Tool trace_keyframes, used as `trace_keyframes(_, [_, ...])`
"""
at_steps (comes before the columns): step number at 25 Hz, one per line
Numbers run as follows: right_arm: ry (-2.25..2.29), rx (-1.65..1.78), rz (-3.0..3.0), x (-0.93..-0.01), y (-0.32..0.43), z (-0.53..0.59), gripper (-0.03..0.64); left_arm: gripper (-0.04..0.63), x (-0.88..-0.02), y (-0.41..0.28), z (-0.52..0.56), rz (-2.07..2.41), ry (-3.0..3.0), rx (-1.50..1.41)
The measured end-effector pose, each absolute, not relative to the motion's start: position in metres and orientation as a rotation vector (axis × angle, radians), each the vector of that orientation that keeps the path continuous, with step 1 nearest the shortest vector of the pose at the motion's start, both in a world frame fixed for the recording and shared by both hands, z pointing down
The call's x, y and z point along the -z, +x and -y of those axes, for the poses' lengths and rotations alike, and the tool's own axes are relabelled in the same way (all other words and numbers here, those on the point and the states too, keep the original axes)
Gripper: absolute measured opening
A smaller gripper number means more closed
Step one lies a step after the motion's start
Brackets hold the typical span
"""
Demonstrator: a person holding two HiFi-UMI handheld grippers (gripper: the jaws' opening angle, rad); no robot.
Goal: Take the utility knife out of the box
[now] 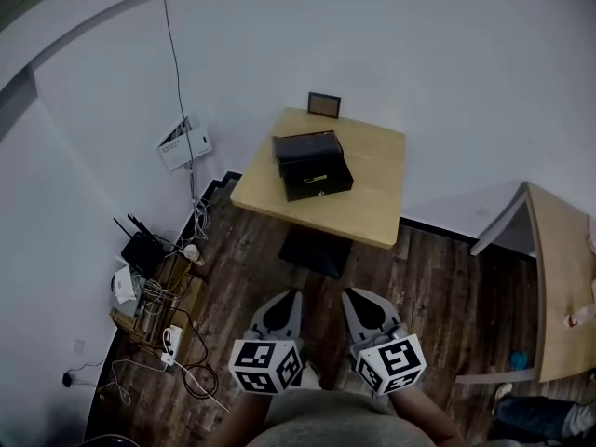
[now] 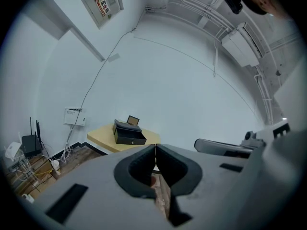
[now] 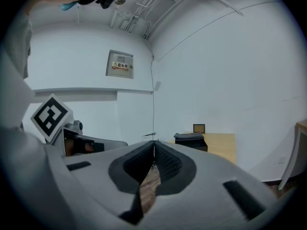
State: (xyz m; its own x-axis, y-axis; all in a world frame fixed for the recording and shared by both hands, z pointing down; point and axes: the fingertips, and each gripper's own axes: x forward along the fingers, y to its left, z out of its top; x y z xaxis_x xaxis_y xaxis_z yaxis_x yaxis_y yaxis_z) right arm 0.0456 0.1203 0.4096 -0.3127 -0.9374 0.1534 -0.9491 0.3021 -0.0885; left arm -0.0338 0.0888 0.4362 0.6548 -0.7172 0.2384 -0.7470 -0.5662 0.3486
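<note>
A black box (image 1: 312, 164) sits on a small light-wood table (image 1: 372, 203) against the white wall; its lid looks lifted a little at the back. No utility knife shows in any view. The box (image 2: 128, 132) appears far ahead in the left gripper view, and the box (image 3: 191, 141) likewise in the right gripper view. My left gripper (image 1: 291, 295) and right gripper (image 1: 348, 296) hang side by side over the wooden floor, well short of the table. Both have their jaws together with nothing between them.
A small dark frame (image 1: 324, 104) leans on the wall at the table's back edge. A router, power strip and tangled cables (image 1: 154, 296) lie on the floor at left. A second wooden table (image 1: 559, 287) stands at right. A wall box (image 1: 183, 143) hangs low.
</note>
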Motion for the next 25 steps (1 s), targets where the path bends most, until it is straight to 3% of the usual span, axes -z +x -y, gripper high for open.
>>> trace_keyframes(25, [1.857, -0.229, 2.458, -0.400, 0.030, 0.090, 0.000, 0.004, -0.437, -0.045, 0.120, 1.050, 2.482, -0.122])
